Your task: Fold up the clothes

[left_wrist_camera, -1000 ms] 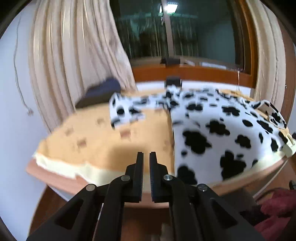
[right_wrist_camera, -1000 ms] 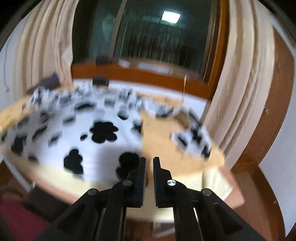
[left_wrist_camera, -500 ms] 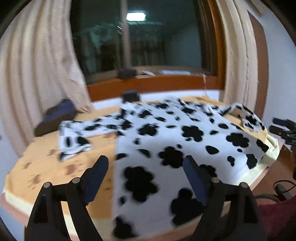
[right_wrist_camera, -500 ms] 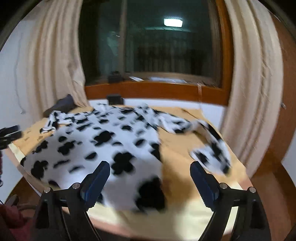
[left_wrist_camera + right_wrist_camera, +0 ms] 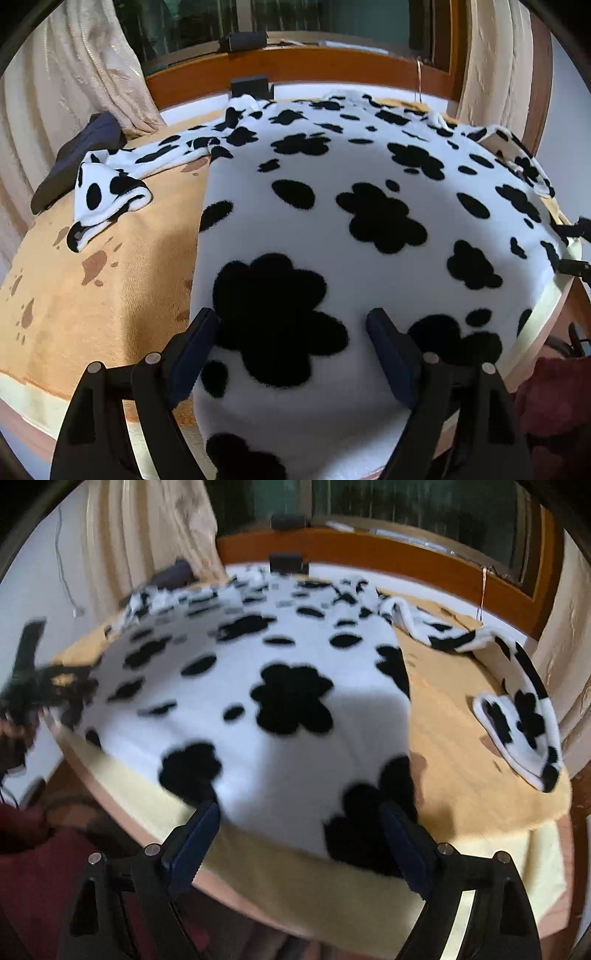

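A white fleece garment with black cow-like blotches (image 5: pixel 369 206) lies spread flat across the surface (image 5: pixel 92 280), which wears a tan cloth with brown spots. I take the garment as my landmark.

My left gripper (image 5: pixel 291 354) hangs over the garment's near hem, jaws wide apart, holding nothing; a large black blotch shows between them. I cannot tell whether the pads touch the fleece. One sleeve (image 5: pixel 110 192) runs off the garment's left side and ends in a crumpled cuff on the tan cloth. Just beyond that sleeve, at the surface's far left corner, rests a dark blue bundle (image 5: pixel 81 147). Behind the garment stands a small black box (image 5: pixel 251 86) against a wooden window sill (image 5: pixel 332 70), with cream curtains (image 5: pixel 74 74) at either side.

My right gripper (image 5: pixel 299 838) sits at the garment's near right corner, jaws also wide apart and empty, the hem lying between and just past them. The other sleeve (image 5: pixel 517 709) curves off the garment's right side and lies on the tan cloth, cuff toward me. The right view is blurred. At its left edge, beside the garment's left side, my other gripper shows as a dark smear. Below the garment's near edge, something dark red (image 5: pixel 33 867) sits under the surface's rim.
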`<state>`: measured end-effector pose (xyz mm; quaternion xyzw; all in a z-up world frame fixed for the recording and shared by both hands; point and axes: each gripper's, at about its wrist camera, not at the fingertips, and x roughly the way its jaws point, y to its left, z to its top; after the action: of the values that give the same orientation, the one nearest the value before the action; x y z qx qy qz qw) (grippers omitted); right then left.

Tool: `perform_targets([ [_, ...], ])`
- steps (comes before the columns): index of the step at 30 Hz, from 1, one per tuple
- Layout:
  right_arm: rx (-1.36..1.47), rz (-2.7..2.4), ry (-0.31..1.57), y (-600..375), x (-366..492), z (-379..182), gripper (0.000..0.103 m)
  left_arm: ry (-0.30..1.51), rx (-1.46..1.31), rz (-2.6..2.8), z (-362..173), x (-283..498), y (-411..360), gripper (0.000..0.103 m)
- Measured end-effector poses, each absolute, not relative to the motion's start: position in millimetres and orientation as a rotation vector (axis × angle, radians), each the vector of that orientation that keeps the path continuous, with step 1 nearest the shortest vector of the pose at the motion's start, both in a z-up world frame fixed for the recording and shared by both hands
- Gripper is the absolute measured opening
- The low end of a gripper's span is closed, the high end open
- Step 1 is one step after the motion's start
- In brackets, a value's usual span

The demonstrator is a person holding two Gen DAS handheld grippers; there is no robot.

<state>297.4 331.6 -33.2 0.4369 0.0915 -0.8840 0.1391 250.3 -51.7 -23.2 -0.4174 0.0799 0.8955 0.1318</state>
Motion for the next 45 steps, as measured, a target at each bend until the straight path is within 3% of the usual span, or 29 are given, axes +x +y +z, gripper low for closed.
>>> perform_targets([
  [3, 1.312, -2.539, 0.333, 337, 297, -25, 0.090, 0.219, -1.280, 2.558, -16, 245, -60, 0.085],
  [10, 1.043, -2.829, 0.185, 406, 242, 53, 0.090, -0.011, -1.357, 2.543, 27, 219, -84, 0.088],
  [13, 1.016, -2.996, 0.415, 415, 181, 62, 0.090, -0.081, -1.254, 2.571, 56, 198, -69, 0.095],
  [14, 1.026, -3.000, 0.485, 413, 164, 58, 0.090, -0.114, -1.215, 2.569, 65, 186, -59, 0.102],
  [18, 1.132, -2.885, 0.865, 386, 84, 24, 0.090, -0.241, -1.128, 2.497, 77, 132, -10, 0.103],
  [22, 1.196, -2.745, 1.060, 356, 39, -12, 0.090, -0.330, -1.173, 2.411, 52, 70, 36, 0.103],
  [28, 1.292, -2.887, 0.876, 386, -18, -20, 0.090, -0.450, -1.291, 2.362, -11, 37, 34, 0.103],
  [33, 1.439, -3.001, 0.323, 468, -40, -21, 0.096, -0.415, -1.185, 2.418, -20, 54, 18, 0.102],
  [37, 1.439, -3.000, 0.388, 464, -43, -24, 0.101, -0.336, -1.190, 2.435, -19, 57, 25, 0.102],
  [42, 1.437, -2.914, 0.517, 450, -13, -14, 0.101, -0.397, -1.171, 2.417, -18, 58, 17, 0.102],
  [45, 1.322, -2.849, 0.411, 426, 37, -3, 0.101, -0.403, -1.168, 2.418, -20, 56, 20, 0.102],
])
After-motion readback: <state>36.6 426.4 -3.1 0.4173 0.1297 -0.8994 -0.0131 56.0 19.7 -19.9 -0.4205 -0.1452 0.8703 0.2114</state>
